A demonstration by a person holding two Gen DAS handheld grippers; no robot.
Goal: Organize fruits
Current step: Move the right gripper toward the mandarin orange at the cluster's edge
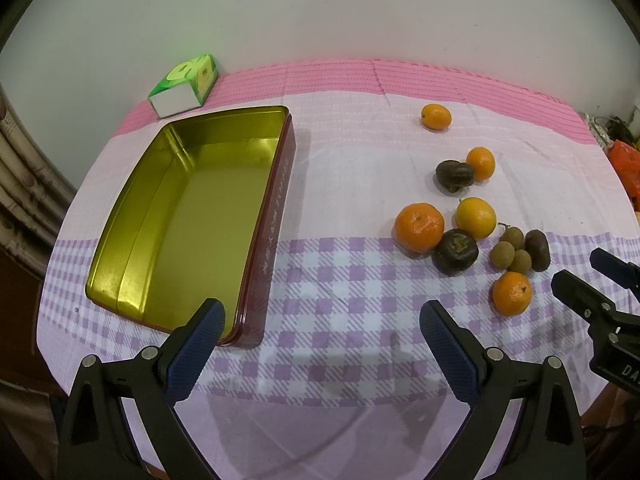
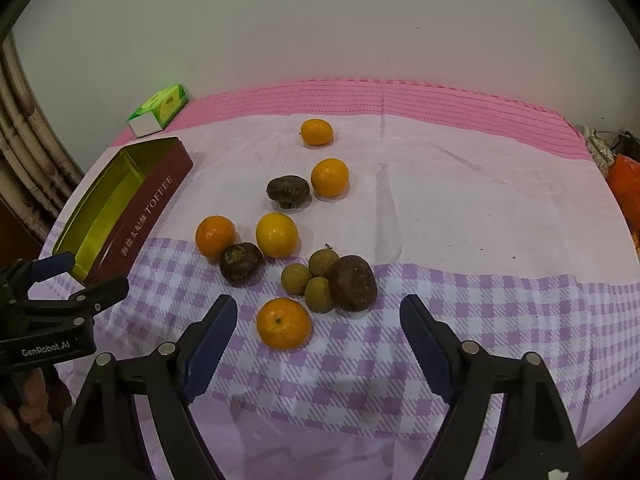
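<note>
Bare tabletop [image 2: 460, 208] fills the right half of the right wrist view, open for passing. Fruit [image 2: 276, 236] crowds the centre; the nearest orange [image 2: 283, 323] sits just ahead. The open tin [image 2: 120, 208] blocks the left edge.

Green tissue box [image 2: 158, 110], checked tablecloth [image 2: 460, 208]
</note>
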